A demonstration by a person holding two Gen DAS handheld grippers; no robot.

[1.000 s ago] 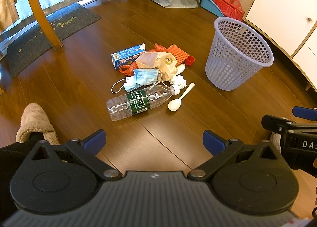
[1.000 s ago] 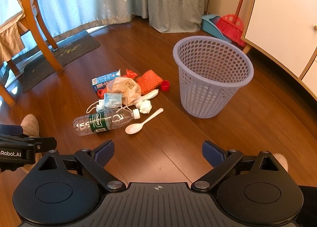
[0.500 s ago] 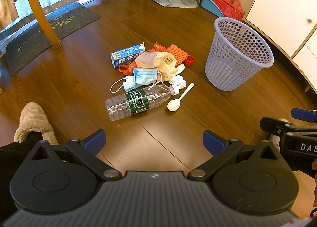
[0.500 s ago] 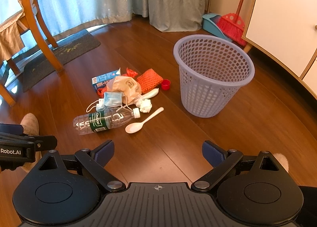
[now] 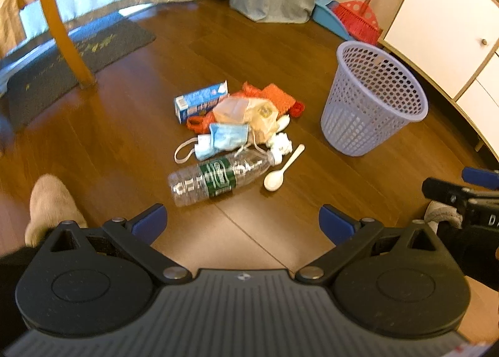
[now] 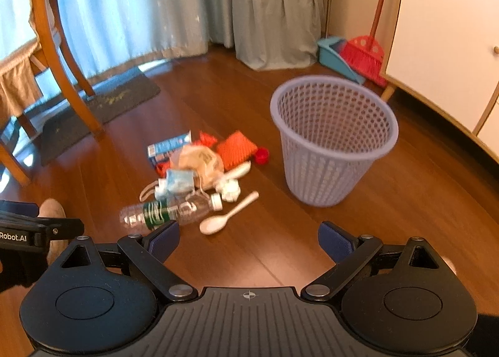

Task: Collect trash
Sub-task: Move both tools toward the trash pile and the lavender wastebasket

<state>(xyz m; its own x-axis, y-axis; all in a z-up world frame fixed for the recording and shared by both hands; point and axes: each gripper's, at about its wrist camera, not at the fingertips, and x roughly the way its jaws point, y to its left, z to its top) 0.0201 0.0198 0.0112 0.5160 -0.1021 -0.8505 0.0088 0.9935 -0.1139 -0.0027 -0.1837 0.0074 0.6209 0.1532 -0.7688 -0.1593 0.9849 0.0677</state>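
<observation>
Both the left gripper [image 5: 242,222] and the right gripper [image 6: 248,241] hover with jaws spread wide and empty, low in their frames. The trash pile [image 5: 240,119] lies mid-frame on the wooden floor [image 5: 124,138], with a clear plastic bottle [image 5: 218,174] and a white spoon [image 5: 282,166] nearest. The lavender basket [image 5: 372,101] stands upright, right of centre. The right wrist view is motion-blurred, so the pile's smaller items are hard to make out there; the bottle's base hides behind a blue finger pad [image 6: 163,240].
</observation>
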